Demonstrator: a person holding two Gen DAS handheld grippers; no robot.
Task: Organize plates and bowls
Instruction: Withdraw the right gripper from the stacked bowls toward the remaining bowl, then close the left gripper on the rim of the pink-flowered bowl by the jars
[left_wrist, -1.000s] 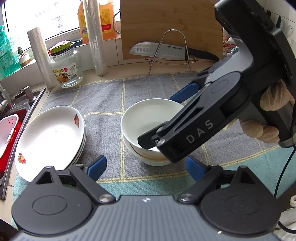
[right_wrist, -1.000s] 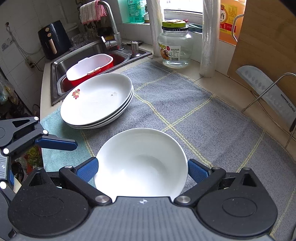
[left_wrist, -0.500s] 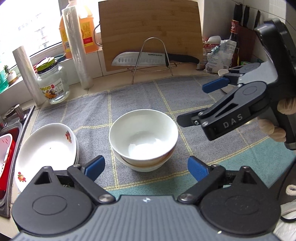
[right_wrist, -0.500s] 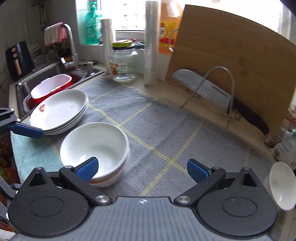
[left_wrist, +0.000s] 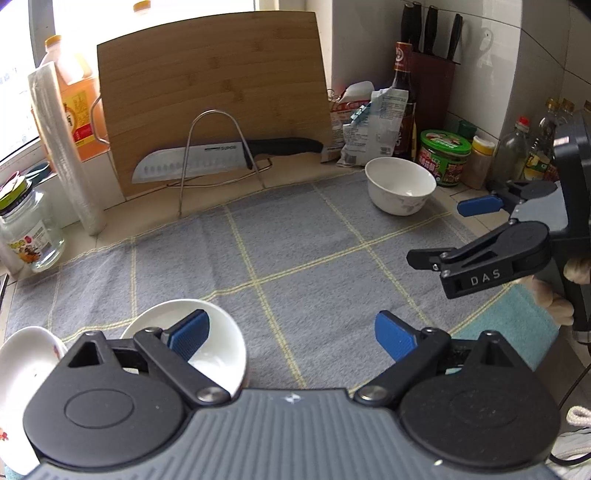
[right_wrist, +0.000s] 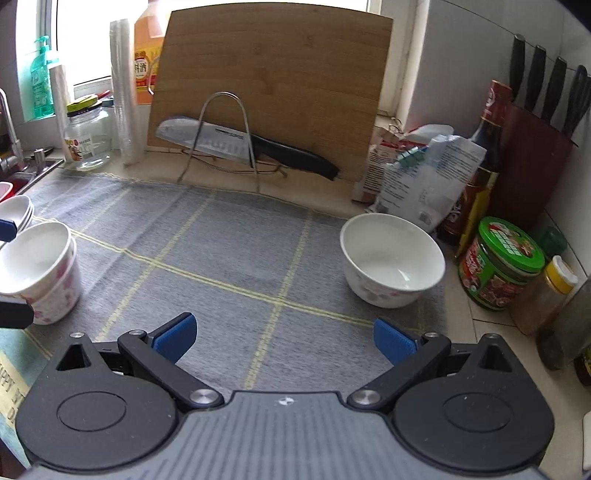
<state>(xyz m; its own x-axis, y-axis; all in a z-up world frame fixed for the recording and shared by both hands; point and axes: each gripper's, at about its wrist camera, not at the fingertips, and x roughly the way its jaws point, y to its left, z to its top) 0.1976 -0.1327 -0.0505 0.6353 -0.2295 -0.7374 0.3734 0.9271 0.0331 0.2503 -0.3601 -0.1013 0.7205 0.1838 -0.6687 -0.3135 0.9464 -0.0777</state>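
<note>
**Last bowl waits by the jars**

One bowl (right_wrist: 393, 264) stands alone on the mat (right_wrist: 229, 251), ahead and right of the right gripper (right_wrist: 284, 338). Bring the fingers down over its near rim, one inside and one outside, clear of the green-lidded jar (right_wrist: 500, 273) beside it. Both grippers gape wide and hold nothing. The stacked bowls (right_wrist: 40, 273) sit off to its left, under the left gripper (left_wrist: 291, 334).
</note>
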